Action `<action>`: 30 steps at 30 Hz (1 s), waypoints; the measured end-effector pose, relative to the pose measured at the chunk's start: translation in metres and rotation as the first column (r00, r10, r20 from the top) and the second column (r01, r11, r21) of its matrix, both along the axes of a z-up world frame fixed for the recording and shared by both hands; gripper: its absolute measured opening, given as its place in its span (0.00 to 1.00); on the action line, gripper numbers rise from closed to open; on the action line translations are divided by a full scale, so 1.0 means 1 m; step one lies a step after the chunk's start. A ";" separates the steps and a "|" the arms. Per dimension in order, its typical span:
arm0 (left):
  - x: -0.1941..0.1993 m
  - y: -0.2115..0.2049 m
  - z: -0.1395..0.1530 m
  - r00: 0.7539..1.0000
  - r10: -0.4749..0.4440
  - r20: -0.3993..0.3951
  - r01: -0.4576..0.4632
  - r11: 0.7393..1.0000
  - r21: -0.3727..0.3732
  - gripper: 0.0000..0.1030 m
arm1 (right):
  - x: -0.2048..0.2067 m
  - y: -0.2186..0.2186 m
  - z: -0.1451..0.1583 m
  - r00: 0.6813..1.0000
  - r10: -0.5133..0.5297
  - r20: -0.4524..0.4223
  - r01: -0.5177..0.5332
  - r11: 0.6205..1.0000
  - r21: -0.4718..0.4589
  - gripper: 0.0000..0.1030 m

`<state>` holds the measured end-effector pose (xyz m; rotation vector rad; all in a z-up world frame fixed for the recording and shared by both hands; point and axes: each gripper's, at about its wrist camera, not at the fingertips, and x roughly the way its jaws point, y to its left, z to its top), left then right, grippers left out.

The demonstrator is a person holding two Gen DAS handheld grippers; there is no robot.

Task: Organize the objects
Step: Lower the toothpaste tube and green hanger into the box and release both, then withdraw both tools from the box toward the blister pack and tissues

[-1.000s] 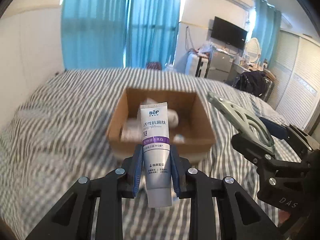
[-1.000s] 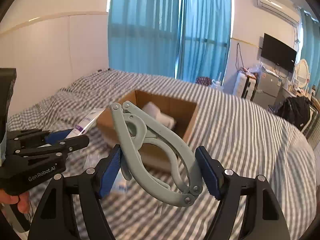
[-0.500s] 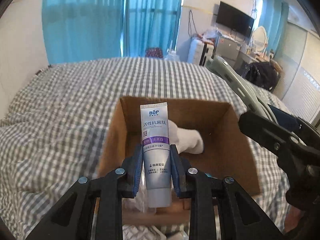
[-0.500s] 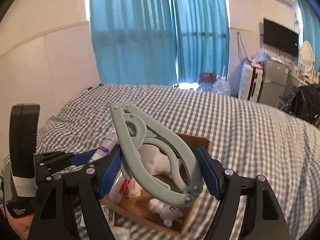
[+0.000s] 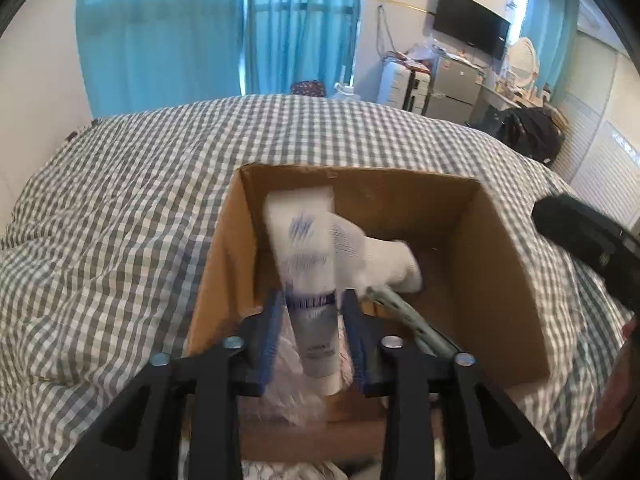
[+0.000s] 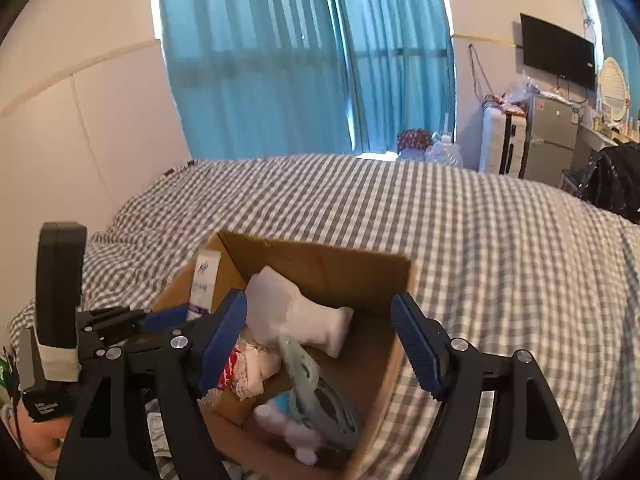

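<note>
An open cardboard box (image 5: 500,264) sits on the checked bed; it also shows in the right wrist view (image 6: 332,260). My left gripper (image 5: 312,320) is over the box with its jaws parted. A blurred white and purple toothpaste tube (image 5: 308,264) hangs between them, tilted. I cannot tell if the pads touch it. The tube (image 6: 206,280) also shows in the right wrist view. My right gripper (image 6: 320,340) is open and empty above the box. The pale green clip (image 6: 304,368) lies inside the box, also seen in the left wrist view (image 5: 404,312).
A white sock (image 6: 300,316), a red and white packet (image 6: 240,364) and a small plush toy (image 6: 288,428) lie in the box. The checked bed cover (image 6: 500,240) spreads all around. Blue curtains (image 6: 280,60), a suitcase and a fridge stand beyond the bed.
Both grippers moved forward over the box. The right gripper opened and the green clip dropped into the box. The left jaws widened and the tube tilted and blurred.
</note>
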<state>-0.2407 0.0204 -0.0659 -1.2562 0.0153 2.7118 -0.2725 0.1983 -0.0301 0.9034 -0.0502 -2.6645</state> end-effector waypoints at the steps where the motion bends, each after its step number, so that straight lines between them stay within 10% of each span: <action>1: 0.006 0.003 0.007 1.000 0.001 -0.013 -0.001 1.000 -0.019 0.54 | 0.003 0.003 0.006 1.000 -0.009 -0.009 0.009 1.000 0.003 0.76; 17: 0.125 -0.022 0.104 0.975 0.078 -0.208 -0.083 0.996 -0.012 0.92 | 0.146 0.031 0.103 0.984 -0.051 -0.169 0.068 0.993 0.100 0.95; 30: 0.182 -0.058 0.029 0.972 0.131 -0.196 -0.139 0.990 -0.029 0.97 | 0.186 0.001 0.033 0.994 0.012 -0.107 0.001 0.992 0.125 1.00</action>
